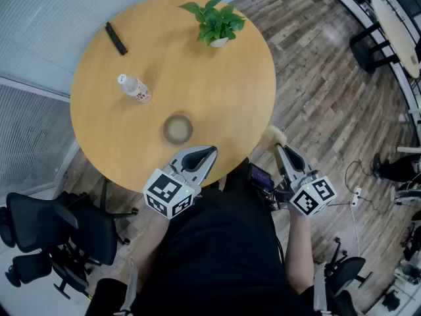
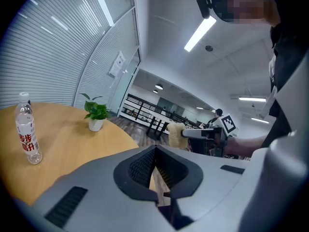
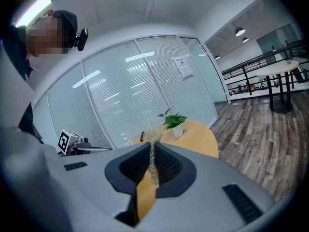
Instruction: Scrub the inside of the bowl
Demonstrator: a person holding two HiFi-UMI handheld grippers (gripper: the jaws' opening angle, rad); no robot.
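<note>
Ribbed fingers of right gripper pinch fibrous, straw-coloured loofah.

A: Floor?
B: Wood planks, from 1 to 4 o'clock of the round wooden table.
A: Furniture?
B: Black office chair at 8 o'clock. Long pale table at 2 o'clock.
A: Walls, light?
B: Glass wall with white blinds. Ceiling strip light, lit.
</note>
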